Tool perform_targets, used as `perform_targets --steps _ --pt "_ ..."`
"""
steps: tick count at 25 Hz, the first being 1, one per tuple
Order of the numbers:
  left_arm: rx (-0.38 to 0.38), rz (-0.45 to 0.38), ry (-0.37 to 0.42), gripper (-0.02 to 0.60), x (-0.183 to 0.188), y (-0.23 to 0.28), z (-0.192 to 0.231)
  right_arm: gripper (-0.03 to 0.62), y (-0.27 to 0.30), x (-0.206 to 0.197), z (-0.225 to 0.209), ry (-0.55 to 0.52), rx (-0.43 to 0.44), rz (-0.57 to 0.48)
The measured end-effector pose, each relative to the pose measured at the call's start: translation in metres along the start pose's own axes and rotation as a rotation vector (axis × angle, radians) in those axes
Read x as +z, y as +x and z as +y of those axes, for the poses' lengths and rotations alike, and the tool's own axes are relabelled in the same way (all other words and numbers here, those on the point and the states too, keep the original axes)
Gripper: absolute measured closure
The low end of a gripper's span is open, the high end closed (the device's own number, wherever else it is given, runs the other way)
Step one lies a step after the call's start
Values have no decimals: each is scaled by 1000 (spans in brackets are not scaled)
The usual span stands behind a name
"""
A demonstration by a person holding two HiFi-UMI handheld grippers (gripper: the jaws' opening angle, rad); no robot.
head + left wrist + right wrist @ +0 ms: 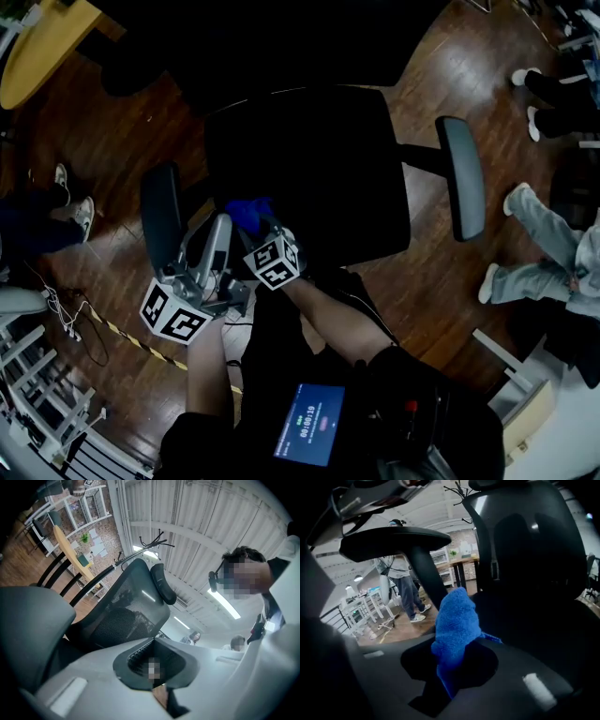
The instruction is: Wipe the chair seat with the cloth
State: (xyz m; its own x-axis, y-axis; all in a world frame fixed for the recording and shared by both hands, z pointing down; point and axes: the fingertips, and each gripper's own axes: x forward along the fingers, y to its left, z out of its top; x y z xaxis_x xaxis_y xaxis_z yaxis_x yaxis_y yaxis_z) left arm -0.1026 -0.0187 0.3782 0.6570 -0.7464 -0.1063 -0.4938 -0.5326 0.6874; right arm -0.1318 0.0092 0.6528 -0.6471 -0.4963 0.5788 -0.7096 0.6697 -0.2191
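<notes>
The black office chair seat [309, 169] fills the middle of the head view, with one armrest [159, 220] on its left and another [464, 178] on its right. A blue cloth [248, 214] lies bunched at the seat's front left edge. My right gripper [258, 228] is shut on it; in the right gripper view the cloth [454, 620] sticks up from the closed jaws of the right gripper [450, 667] before the dark seat [543, 630] and backrest [525, 541]. My left gripper [220, 234] hangs beside the left armrest. The left gripper [157, 667] is shut and empty, facing the mesh backrest [122, 616].
Wooden floor surrounds the chair. A person's legs and shoes [525, 272] stand at the right, other shoes [70, 202] at the left. A yellow tabletop [37, 47] is at the top left. Cables [66, 314] and striped tape [141, 347] lie near a white rack [37, 394].
</notes>
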Motion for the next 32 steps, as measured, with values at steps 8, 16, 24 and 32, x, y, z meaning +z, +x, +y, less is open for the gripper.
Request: perform_targets --steps 8,16,24,32 --pt "-5 18 -14 591 -11 5 2 508 -135 -71 -199 117 -398 52" --pt "-13 21 -15 591 -10 7 0 508 -254 -98 -290 184 -684 50" --pt "-7 28 4 591 -11 13 1 508 -199 -70 -226 155 -561 48" --pt "4 21 17 591 -11 13 0 508 -41 -45 35 -35 13 87"
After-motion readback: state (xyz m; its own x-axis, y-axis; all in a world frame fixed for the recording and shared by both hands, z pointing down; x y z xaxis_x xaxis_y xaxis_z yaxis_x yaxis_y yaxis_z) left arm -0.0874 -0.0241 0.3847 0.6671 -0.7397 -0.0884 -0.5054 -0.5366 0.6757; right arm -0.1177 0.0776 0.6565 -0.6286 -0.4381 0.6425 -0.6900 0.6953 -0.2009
